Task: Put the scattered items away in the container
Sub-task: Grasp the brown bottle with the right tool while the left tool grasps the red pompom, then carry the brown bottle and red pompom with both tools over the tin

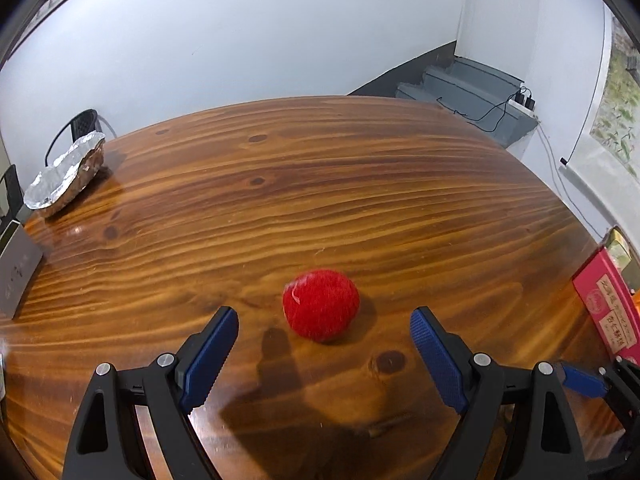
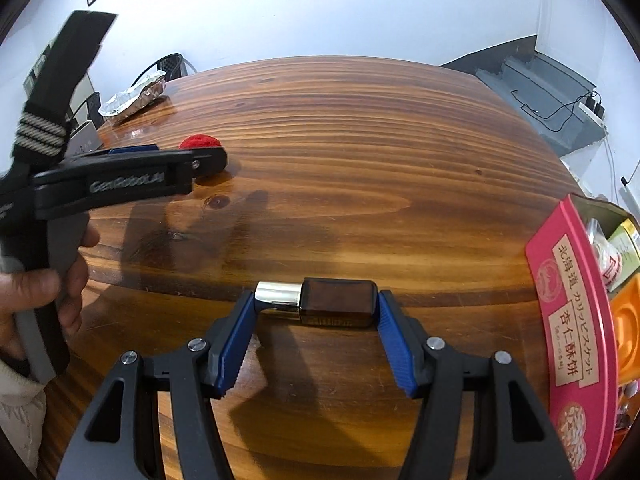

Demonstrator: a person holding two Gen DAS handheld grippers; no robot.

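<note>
A fuzzy red ball (image 1: 320, 306) lies on the wooden table (image 1: 320, 184). My left gripper (image 1: 324, 314) is open, one fingertip on each side of the ball and neither touching it. The right wrist view shows that gripper (image 2: 208, 160) from the side, held by a hand (image 2: 60, 292), with the ball (image 2: 200, 141) peeking over it. My right gripper (image 2: 316, 300) is shut on a brown bottle (image 2: 338, 302) with a silver cap (image 2: 278, 294), held sideways, pads on its two ends. A pink box (image 2: 572, 312) with several items inside stands at the right edge.
A foil-covered dish (image 1: 68, 176) sits at the table's far left corner, with a grey box (image 1: 16, 268) nearer on the left edge. The pink box (image 1: 604, 304) borders the right side. Black chairs (image 1: 80, 124) stand behind the table, and grey steps (image 1: 472, 84) with cables lie beyond.
</note>
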